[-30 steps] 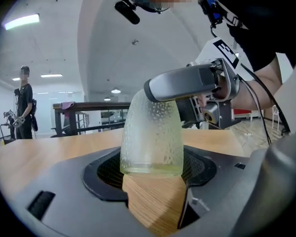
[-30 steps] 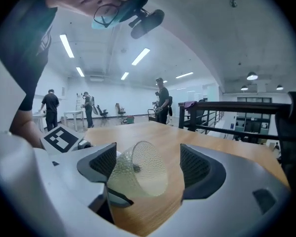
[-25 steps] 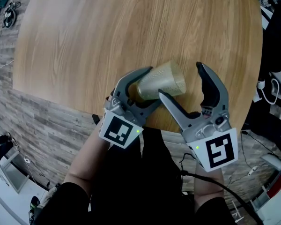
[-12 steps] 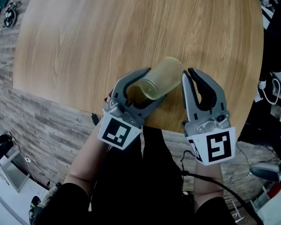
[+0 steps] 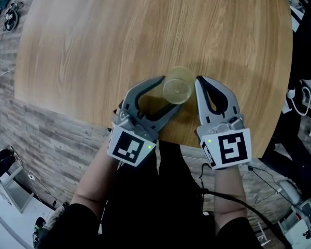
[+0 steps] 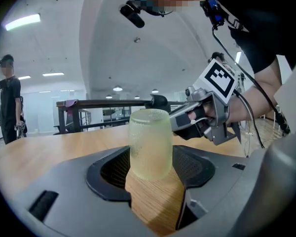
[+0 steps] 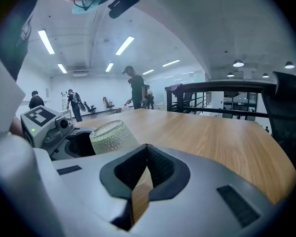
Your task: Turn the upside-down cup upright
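A translucent yellow-green textured cup (image 5: 177, 87) stands on the round wooden table (image 5: 119, 40) near its front edge, rim up. In the left gripper view the cup (image 6: 149, 144) sits between my left gripper's (image 6: 150, 177) pads, which touch both of its sides while the jaws are closing. My left gripper (image 5: 171, 93) reaches it from the lower left. My right gripper (image 5: 199, 83) is shut on nothing, its tips just right of the cup. The right gripper view shows the cup (image 7: 111, 137) to the left of those shut jaws (image 7: 145, 154).
The table's front edge (image 5: 93, 119) runs just under both grippers, with grey plank floor below it. Cables and equipment (image 5: 300, 102) lie off the table's right side. A black railing (image 7: 227, 90) and several people (image 7: 135, 88) stand far behind.
The cup went from lying tilted in the left gripper to standing rim up on the table. The right gripper's jaws went from wide open to shut, and it sank beside the cup.
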A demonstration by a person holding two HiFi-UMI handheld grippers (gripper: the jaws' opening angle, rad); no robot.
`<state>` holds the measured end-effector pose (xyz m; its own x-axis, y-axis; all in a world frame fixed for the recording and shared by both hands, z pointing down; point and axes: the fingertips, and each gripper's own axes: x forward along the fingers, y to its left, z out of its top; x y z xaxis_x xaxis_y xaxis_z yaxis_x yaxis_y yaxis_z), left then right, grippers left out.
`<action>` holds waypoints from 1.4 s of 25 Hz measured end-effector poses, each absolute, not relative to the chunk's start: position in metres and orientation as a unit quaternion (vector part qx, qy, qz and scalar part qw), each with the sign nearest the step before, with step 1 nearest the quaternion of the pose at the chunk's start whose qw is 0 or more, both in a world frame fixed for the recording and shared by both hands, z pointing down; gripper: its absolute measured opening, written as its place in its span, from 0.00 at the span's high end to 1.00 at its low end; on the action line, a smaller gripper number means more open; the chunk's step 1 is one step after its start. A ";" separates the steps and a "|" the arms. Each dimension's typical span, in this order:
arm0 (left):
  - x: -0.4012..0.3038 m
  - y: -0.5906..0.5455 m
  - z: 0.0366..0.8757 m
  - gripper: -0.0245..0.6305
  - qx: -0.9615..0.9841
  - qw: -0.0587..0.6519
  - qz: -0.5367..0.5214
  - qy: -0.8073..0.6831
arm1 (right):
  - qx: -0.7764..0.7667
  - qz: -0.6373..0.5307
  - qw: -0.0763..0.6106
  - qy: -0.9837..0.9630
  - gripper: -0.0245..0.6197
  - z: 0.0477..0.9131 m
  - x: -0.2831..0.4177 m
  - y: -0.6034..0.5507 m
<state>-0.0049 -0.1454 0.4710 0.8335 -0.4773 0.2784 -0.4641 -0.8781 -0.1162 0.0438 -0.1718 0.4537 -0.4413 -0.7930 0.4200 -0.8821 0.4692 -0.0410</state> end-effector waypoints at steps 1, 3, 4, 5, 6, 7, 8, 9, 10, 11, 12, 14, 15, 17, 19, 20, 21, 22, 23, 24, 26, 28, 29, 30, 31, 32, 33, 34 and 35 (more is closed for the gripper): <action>-0.004 -0.146 0.474 0.54 -0.957 0.020 -0.154 0.245 | 0.500 0.132 0.174 -0.838 0.94 0.457 0.044 -0.172; -0.004 -0.146 0.482 0.54 -0.956 0.013 -0.166 0.242 | 0.502 0.139 0.179 -0.835 0.94 0.466 0.045 -0.173; -0.005 -0.146 0.487 0.54 -0.954 0.008 -0.176 0.241 | 0.502 0.145 0.183 -0.833 0.94 0.471 0.045 -0.173; -0.005 -0.145 0.491 0.54 -0.953 0.001 -0.187 0.240 | 0.501 0.151 0.188 -0.831 0.94 0.477 0.046 -0.173; -0.005 -0.144 0.495 0.54 -0.951 -0.006 -0.196 0.239 | 0.501 0.158 0.192 -0.829 0.94 0.482 0.047 -0.172; -0.004 -0.144 0.498 0.54 -0.950 -0.012 -0.202 0.238 | 0.500 0.165 0.195 -0.827 0.94 0.486 0.048 -0.172; -0.003 -0.144 0.500 0.54 -0.949 -0.017 -0.208 0.237 | 0.501 0.170 0.196 -0.826 0.94 0.490 0.050 -0.172; -0.001 -0.144 0.502 0.54 -0.948 -0.020 -0.214 0.236 | 0.502 0.174 0.197 -0.824 0.94 0.492 0.052 -0.172; 0.000 -0.144 0.503 0.54 -0.946 -0.022 -0.221 0.234 | 0.503 0.177 0.199 -0.822 0.94 0.494 0.053 -0.172; 0.001 -0.144 0.505 0.54 -0.945 -0.023 -0.228 0.233 | 0.505 0.180 0.201 -0.820 0.94 0.496 0.054 -0.171; 0.002 -0.144 0.506 0.54 -0.944 -0.025 -0.232 0.232 | 0.507 0.184 0.203 -0.818 0.94 0.498 0.055 -0.171; 0.002 -0.144 0.507 0.54 -0.943 -0.032 -0.236 0.231 | 0.508 0.191 0.207 -0.814 0.94 0.503 0.056 -0.170; 0.002 -0.145 0.507 0.54 -0.943 -0.033 -0.237 0.231 | 0.509 0.195 0.209 -0.812 0.94 0.506 0.056 -0.170; 0.003 -0.147 0.508 0.54 -0.943 -0.032 -0.238 0.230 | 0.509 0.201 0.211 -0.810 0.94 0.510 0.058 -0.171; 0.004 -0.146 0.508 0.54 -0.944 -0.028 -0.236 0.231 | 0.510 0.203 0.208 -0.809 0.94 0.510 0.059 -0.171; 0.003 -0.144 0.506 0.54 -0.945 -0.024 -0.232 0.231 | 0.512 0.202 0.206 -0.809 0.94 0.509 0.060 -0.170; 0.003 -0.143 0.503 0.54 -0.946 -0.019 -0.225 0.232 | 0.513 0.201 0.205 -0.809 0.94 0.507 0.061 -0.169; 0.004 -0.142 0.499 0.54 -0.949 -0.012 -0.215 0.231 | 0.516 0.198 0.204 -0.808 0.94 0.506 0.063 -0.169; 0.004 -0.140 0.494 0.54 -0.951 -0.005 -0.207 0.229 | 0.519 0.195 0.204 -0.807 0.94 0.503 0.065 -0.168; 0.004 -0.139 0.489 0.54 -0.953 0.000 -0.202 0.226 | 0.523 0.193 0.202 -0.805 0.94 0.500 0.067 -0.168; 0.000 -0.133 0.477 0.54 -0.956 0.008 -0.196 0.219 | 0.530 0.189 0.199 -0.802 0.94 0.489 0.071 -0.163; -0.008 -0.122 0.456 0.54 -0.957 0.010 -0.192 0.219 | 0.537 0.186 0.194 -0.800 0.94 0.469 0.075 -0.152; -0.012 -0.116 0.441 0.54 -0.956 0.013 -0.189 0.222 | 0.540 0.182 0.188 -0.800 0.94 0.454 0.076 -0.146; -0.016 -0.112 0.424 0.54 -0.956 0.021 -0.184 0.229 | 0.543 0.171 0.178 -0.803 0.94 0.436 0.077 -0.142; -0.019 -0.111 0.406 0.55 -0.954 0.033 -0.176 0.241 | 0.545 0.156 0.165 -0.807 0.94 0.416 0.077 -0.140; -0.022 -0.109 0.385 0.59 -0.952 0.045 -0.164 0.255 | 0.547 0.140 0.152 -0.811 0.94 0.395 0.076 -0.137; -0.024 -0.105 0.364 0.66 -0.949 0.056 -0.150 0.272 | 0.548 0.126 0.140 -0.815 0.94 0.374 0.074 -0.132; -0.025 -0.099 0.343 0.72 -0.946 0.063 -0.137 0.287 | 0.548 0.114 0.130 -0.818 0.94 0.353 0.071 -0.123; -0.026 -0.091 0.323 0.81 -0.943 0.069 -0.124 0.301 | 0.547 0.104 0.119 -0.822 0.94 0.331 0.067 -0.114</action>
<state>-0.0259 -0.0906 0.3225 0.7879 -0.5848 0.1930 -0.5507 -0.8093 -0.2044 0.0673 -0.1138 0.3315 -0.3727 -0.8746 0.3102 -0.9243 0.3796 -0.0403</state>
